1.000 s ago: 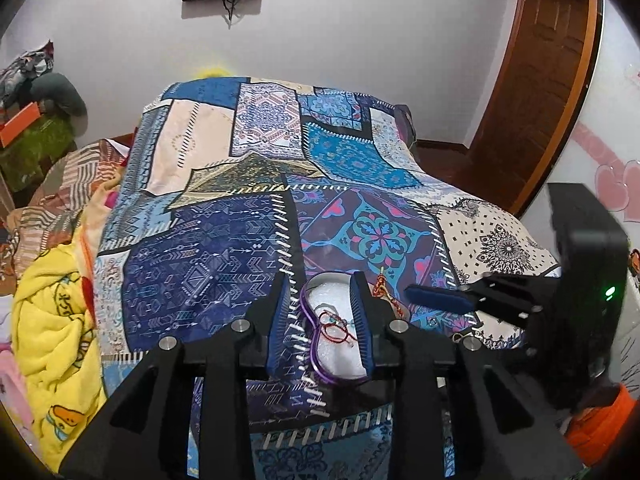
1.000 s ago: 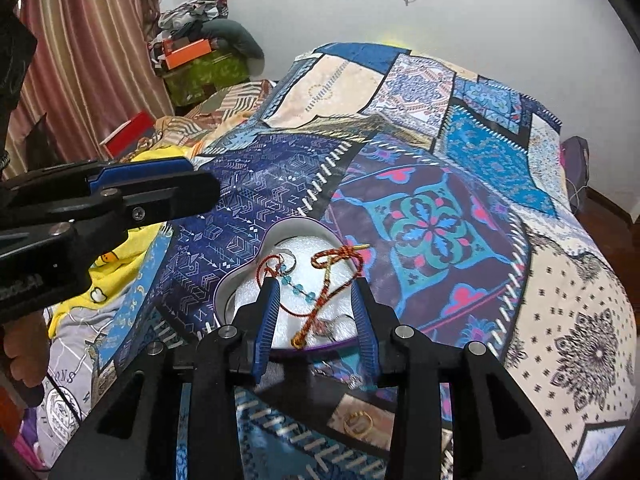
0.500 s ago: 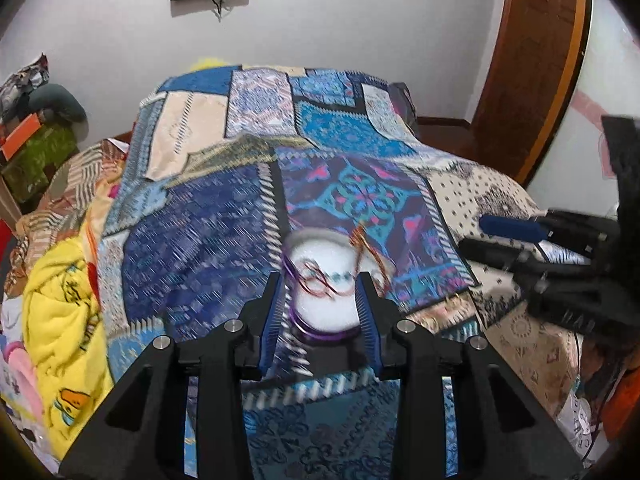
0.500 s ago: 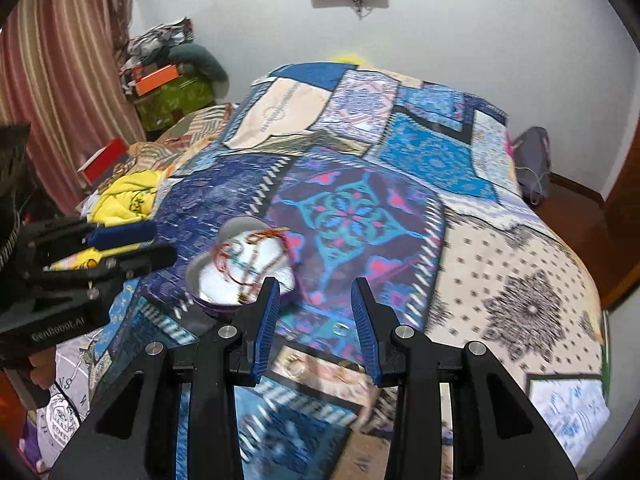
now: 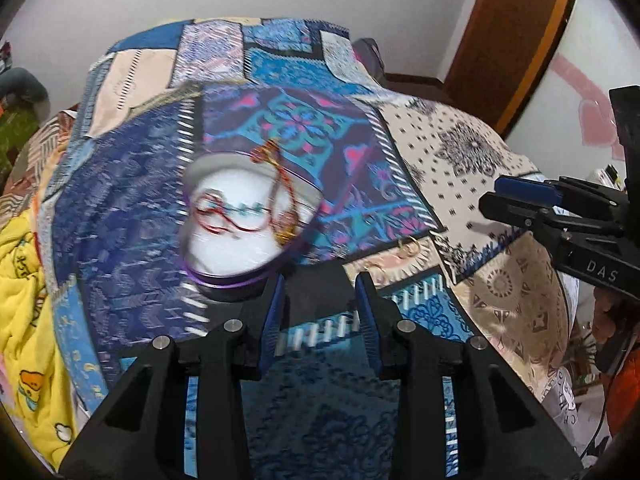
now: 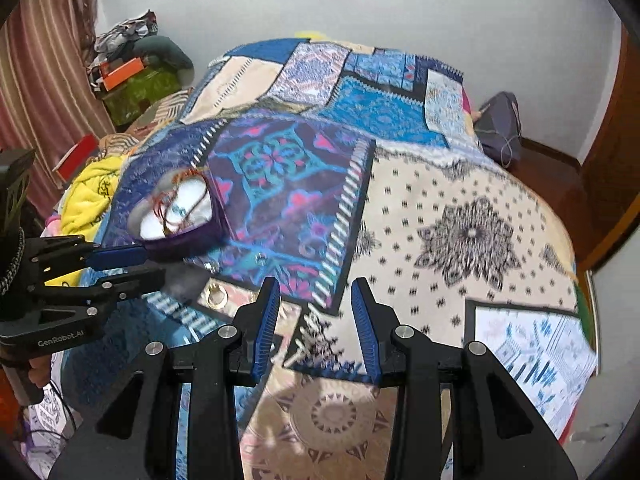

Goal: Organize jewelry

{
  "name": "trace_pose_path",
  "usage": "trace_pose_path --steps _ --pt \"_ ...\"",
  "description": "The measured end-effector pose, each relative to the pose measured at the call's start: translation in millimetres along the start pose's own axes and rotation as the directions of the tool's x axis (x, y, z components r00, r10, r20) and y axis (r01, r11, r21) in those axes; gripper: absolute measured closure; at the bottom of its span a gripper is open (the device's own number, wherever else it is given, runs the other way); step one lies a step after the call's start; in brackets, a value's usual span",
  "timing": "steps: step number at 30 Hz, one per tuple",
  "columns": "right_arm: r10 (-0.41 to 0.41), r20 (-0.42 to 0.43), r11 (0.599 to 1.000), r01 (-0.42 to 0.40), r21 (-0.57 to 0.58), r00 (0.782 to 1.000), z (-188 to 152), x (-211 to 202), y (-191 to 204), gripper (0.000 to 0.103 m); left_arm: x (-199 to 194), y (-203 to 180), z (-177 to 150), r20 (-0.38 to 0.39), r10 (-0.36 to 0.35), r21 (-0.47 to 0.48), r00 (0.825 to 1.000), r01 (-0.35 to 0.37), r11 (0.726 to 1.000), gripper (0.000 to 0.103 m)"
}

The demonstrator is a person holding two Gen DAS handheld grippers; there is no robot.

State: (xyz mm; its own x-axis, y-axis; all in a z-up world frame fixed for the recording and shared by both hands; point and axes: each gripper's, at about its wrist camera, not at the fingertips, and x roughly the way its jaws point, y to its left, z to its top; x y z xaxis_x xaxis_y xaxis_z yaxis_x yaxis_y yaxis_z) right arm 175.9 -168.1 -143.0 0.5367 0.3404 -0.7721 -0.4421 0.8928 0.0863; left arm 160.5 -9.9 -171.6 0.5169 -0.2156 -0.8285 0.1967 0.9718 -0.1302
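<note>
Hovering left tool (image 5: 320, 292) and right tool (image 6: 315, 300), both apart and empty, over patchwork bed quilt (image 6: 460, 232), gold rings (image 5: 408, 246) lying just ahead-right of left, nearer one.

Both tools are matt black plastic, built of angular, triangulated struts with cut-out windows. The left gripper (image 5: 320, 304) carries two slim fingers (image 5: 274, 320) faced with ribbed blue pads, and round silver screw heads sit on its shoulders. The right gripper (image 6: 316, 308) is built alike, with the same blue ribbed pads and silver screws. Seen side-on at the right edge of the left wrist view, its body bears pale letters "DAS"; in the right wrist view the other bears "GenRobot.AI".
</note>
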Motion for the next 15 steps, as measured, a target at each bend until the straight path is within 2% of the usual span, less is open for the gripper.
trace_pose_path --steps 7,15 --pt "0.093 -0.086 0.995 -0.091 0.03 0.992 -15 27 2 0.069 16 -10 -2 -0.036 -0.034 0.02 0.999 0.035 0.999 0.067" --pt "0.146 -0.129 0.989 -0.147 0.008 0.981 -14 52 17 0.069 24 -8 -5 -0.059 -0.035 0.036 0.998 0.037 0.999 0.067"
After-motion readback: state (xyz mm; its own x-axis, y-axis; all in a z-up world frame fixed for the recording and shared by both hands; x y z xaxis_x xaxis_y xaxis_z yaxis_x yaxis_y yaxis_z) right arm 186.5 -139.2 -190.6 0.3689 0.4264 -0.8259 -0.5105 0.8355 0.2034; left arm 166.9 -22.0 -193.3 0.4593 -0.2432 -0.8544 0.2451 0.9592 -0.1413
